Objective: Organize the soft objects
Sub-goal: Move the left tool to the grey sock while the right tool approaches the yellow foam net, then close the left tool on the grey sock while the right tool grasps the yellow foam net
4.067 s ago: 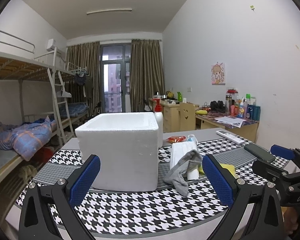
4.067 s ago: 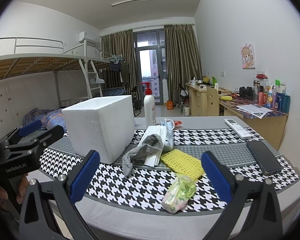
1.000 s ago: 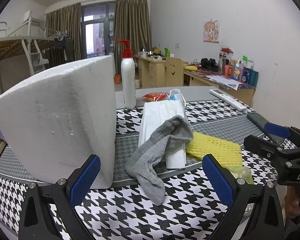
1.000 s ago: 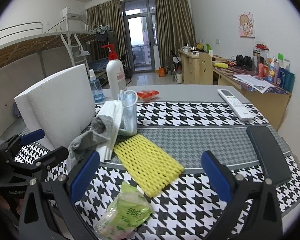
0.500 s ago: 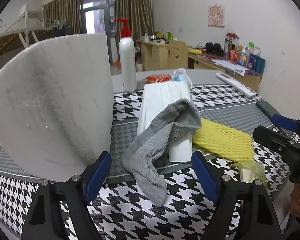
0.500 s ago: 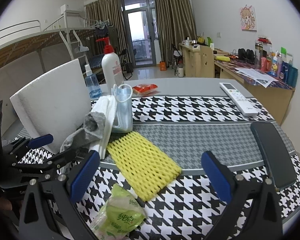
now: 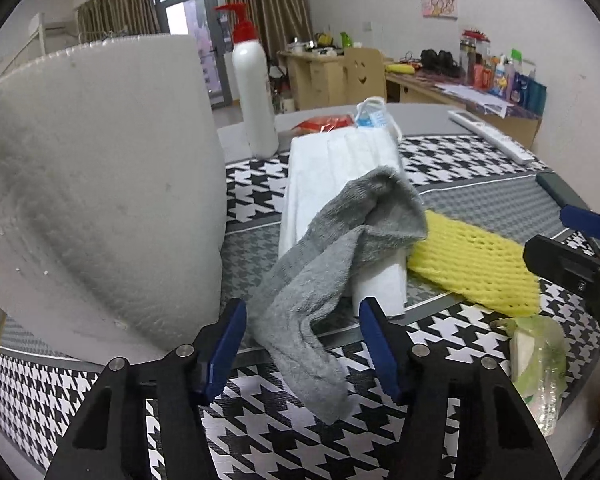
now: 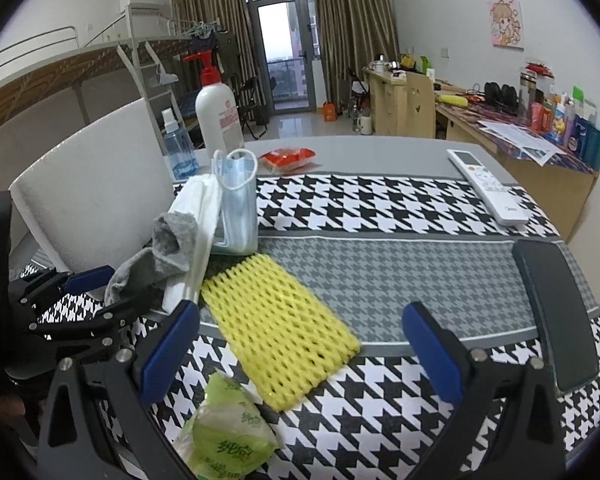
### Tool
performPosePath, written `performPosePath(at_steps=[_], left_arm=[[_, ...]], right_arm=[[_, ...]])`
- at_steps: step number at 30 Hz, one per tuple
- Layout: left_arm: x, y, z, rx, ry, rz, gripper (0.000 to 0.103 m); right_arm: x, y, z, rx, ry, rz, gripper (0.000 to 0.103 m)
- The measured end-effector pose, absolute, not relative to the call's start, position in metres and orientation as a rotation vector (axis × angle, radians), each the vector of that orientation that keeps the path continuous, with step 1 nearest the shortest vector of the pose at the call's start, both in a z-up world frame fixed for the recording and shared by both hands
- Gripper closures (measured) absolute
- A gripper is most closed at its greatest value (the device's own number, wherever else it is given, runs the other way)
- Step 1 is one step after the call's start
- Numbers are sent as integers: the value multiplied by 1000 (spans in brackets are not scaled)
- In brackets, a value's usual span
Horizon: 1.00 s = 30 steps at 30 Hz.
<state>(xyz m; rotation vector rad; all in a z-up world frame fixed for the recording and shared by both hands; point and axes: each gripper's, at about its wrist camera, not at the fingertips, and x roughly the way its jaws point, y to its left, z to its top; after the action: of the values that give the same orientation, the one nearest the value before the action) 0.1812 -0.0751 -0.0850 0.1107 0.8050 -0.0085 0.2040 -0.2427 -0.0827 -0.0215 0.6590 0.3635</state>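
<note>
A grey sock [image 7: 320, 280] hangs off a stack of white masks [image 7: 340, 168] onto the houndstooth cloth. My left gripper [image 7: 302, 344] has come down around the sock's lower part. Its jaws are closing, the sock lies between the blue pads, and a gap still shows on each side. In the right wrist view the sock [image 8: 140, 264] and left gripper [image 8: 112, 292] are at the left. My right gripper [image 8: 300, 352] stands open over the yellow foam net [image 8: 280, 320], holding nothing. A green tissue pack [image 8: 228, 428] lies just below it. The white foam box [image 7: 100, 200] stands to the left.
A pump bottle [image 7: 254, 80] and a spray bottle [image 8: 178, 148] stand behind the box. Blue masks [image 8: 238, 200] lean on the white stack, with a red packet [image 8: 288, 158] behind them. A remote [image 8: 486, 184] and a dark phone [image 8: 556, 312] lie at the right.
My left gripper has moved forward and down onto the grey sock, and its jaws have narrowed around it. The right gripper crept forward over the yellow net, still wide open.
</note>
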Motion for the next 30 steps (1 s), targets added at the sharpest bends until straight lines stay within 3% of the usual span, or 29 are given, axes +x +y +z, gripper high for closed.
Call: performPosePath(at_steps=[9,11,15,18,30], left_arm=[[189,-71,-89,96,843,1,64],[189,-70,-89,94,842,-5,66],[187,-69,-88,95,840,-23,80],[184,-67,-84,89,826,-39,85],[174,-61,-78,58,777,-104,86]], right_arm=[[212,-235,-89,-76,702,364,7],[214,-235,-91,-81,713,364,10],[219,-234,-94,-81,737,365,21],[222,-233,-97,-89,751,360,23],[228,-214,-107,-149,817,355,24]])
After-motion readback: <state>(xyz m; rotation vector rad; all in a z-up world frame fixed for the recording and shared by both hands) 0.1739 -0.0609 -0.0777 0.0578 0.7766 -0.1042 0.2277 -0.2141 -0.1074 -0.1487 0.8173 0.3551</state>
